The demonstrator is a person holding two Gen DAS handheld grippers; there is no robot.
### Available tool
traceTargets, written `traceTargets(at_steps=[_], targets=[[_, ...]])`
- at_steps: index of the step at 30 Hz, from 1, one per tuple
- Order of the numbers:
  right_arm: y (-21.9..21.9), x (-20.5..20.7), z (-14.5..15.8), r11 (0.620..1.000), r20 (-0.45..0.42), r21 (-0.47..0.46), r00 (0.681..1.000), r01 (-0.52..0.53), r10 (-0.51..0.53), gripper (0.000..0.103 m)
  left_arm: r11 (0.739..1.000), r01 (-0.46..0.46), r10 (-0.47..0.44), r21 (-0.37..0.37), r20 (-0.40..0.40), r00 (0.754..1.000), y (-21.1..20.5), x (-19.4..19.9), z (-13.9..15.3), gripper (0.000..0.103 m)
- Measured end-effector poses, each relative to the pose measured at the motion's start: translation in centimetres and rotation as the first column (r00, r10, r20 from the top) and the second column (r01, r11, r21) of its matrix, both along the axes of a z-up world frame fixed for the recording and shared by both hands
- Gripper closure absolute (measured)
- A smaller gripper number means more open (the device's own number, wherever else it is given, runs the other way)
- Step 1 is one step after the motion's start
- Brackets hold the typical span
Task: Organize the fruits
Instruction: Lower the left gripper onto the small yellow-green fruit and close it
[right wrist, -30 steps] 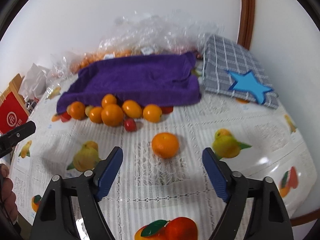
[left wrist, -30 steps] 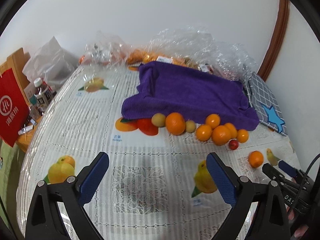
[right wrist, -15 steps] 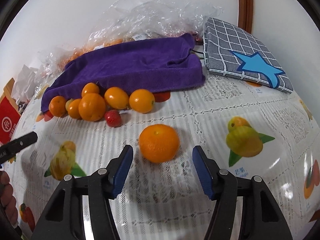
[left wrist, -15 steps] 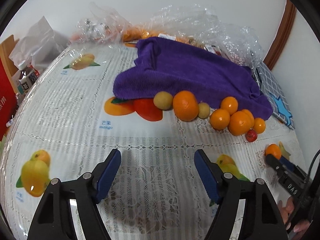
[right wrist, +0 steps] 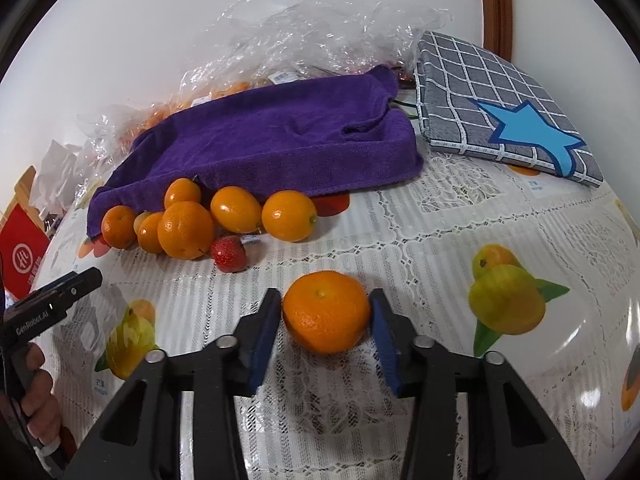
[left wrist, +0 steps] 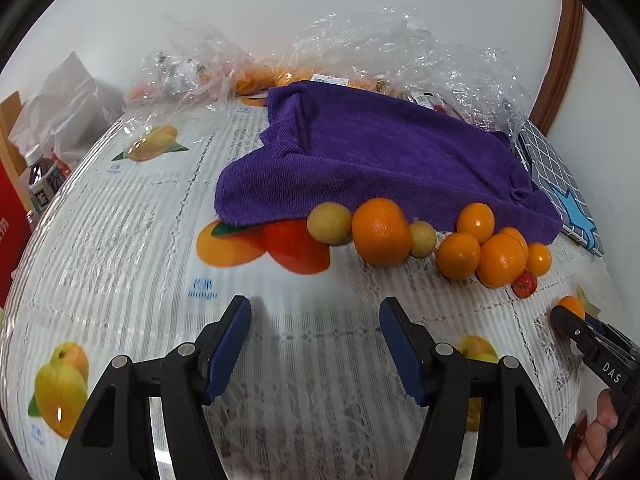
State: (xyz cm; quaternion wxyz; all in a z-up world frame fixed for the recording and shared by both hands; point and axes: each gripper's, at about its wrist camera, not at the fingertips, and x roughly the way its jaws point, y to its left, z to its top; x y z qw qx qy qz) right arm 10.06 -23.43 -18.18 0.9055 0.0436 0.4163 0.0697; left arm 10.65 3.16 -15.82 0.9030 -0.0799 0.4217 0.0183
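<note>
A lone orange (right wrist: 326, 312) lies on the fruit-print tablecloth between the blue pads of my right gripper (right wrist: 325, 330). The jaws stand close on both sides of it; I cannot tell if they press it. It also shows in the left wrist view (left wrist: 570, 306), behind the right gripper's tip. A row of oranges (right wrist: 186, 230), two yellow-green fruits (left wrist: 330, 224) and a strawberry (right wrist: 229, 254) lies along the front edge of a purple towel (right wrist: 276, 136). My left gripper (left wrist: 316, 344) is open and empty, short of the big orange (left wrist: 382, 232).
Crumpled clear plastic bags (left wrist: 400, 52) with more fruit lie behind the towel against the wall. A grey checked cushion with a blue star (right wrist: 500, 108) sits at the back right. A red box (right wrist: 22, 256) and a bottle (left wrist: 42, 182) stand off the table's left edge.
Both grippers have moved forward toward the fruit. My right gripper's jaws have narrowed around the lone orange. My left gripper has narrowed slightly but stays open.
</note>
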Motion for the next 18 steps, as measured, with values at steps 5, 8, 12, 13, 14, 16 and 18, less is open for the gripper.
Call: traceTargets(at_steps=[5, 8, 12, 13, 14, 16, 18], targets=[[-0.6, 0.2, 0.0, 0.999, -0.002, 0.04, 1.0, -0.008, 0.008, 0.062, 1.0, 0.0, 0.0, 0.018, 0.003, 1.0, 0.1, 1.3, -0.2, 0.039], [-1.0, 0.2, -0.1, 0.998, -0.002, 0.068, 1.0, -0.009, 0.009, 0.062, 0.999, -0.011, 0.011, 0.039, 0.001, 1.0, 0.6, 2.1, -0.1, 0.048], [-1.3, 0.2, -0.1, 0.995, -0.003, 0.095, 1.0, -0.009, 0.01, 0.062, 0.999, -0.002, 0.002, 0.051, 0.003, 1.0, 1.1, 2.9, -0.1, 0.06], [-1.2, 0.2, -0.1, 0.996, -0.003, 0.091, 1.0, -0.01, 0.01, 0.062, 0.999, 0.008, -0.008, 0.051, 0.005, 1.0, 1.0, 3.2, -0.1, 0.061], [-1.1, 0.1, -0.1, 0.996, -0.002, 0.084, 1.0, -0.011, 0.011, 0.062, 0.999, 0.026, -0.026, 0.046, 0.008, 1.0, 1.0, 3.4, -0.1, 0.063], [-0.8, 0.1, 0.0, 0.998, -0.001, 0.069, 1.0, -0.012, 0.012, 0.062, 0.998, 0.052, -0.052, 0.043, 0.009, 0.999, 0.8, 3.7, 0.0, 0.063], [-0.8, 0.1, 0.0, 0.998, -0.001, 0.06, 1.0, -0.015, 0.015, 0.062, 0.997, 0.07, -0.071, 0.029, 0.014, 0.997, 0.6, 4.0, 0.0, 0.07]])
